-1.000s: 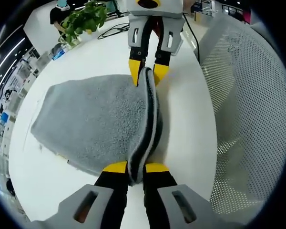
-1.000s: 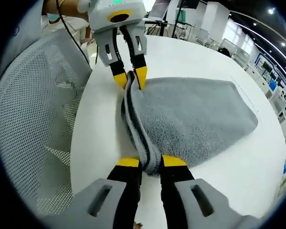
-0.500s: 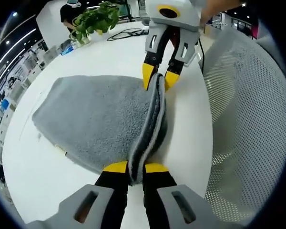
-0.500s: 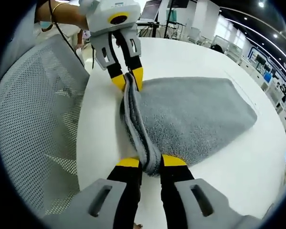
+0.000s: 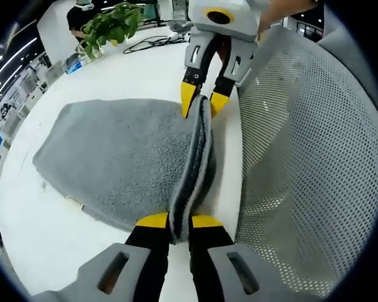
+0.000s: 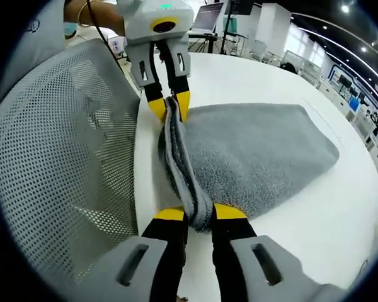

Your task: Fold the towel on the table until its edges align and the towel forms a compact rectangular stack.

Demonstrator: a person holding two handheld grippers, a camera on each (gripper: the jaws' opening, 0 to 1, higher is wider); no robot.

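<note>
- Jaws of left gripper [image 5: 174, 221] and right gripper [image 6: 193, 213] pinch towel [image 5: 120, 157] edge, raised at table [image 5: 63, 251] near edge.
- Risk: uneven pull skews fold; chair [image 6: 63, 157] snags.

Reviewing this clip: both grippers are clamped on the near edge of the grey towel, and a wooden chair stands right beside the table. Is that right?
Not quite. The chair beside the table has a white mesh back, not wood; the right gripper view shows it plainly. The rest holds: the left gripper and the right gripper are each shut on the gathered edge of the grey towel.
</note>
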